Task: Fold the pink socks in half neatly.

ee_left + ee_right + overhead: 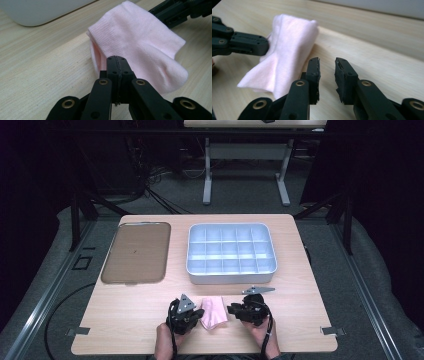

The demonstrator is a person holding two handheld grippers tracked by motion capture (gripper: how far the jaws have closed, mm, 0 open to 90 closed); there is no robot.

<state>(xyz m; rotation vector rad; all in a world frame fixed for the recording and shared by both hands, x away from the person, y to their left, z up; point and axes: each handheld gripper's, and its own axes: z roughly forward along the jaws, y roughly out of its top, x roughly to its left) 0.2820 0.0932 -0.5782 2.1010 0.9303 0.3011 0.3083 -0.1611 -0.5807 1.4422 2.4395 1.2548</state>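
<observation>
The pink sock (213,312) lies on the table (125,315) near its front edge, between both grippers; the left gripper (116,65) is pressed together beside it, the right gripper (327,72) slightly spread, holding nothing; the divided tray (231,268) looks empty, so nothing seems sorted yet.

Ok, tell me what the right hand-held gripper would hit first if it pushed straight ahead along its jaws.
Probably nothing soon: the right hand-held gripper has open jaws aimed at bare table, with the pink sock just left of its line. Farther ahead lies the white tray's wall, though depth is unclear.

Pink sock (213,312), black claws — grey tray (136,253), pale-blue organiser (231,253)
</observation>
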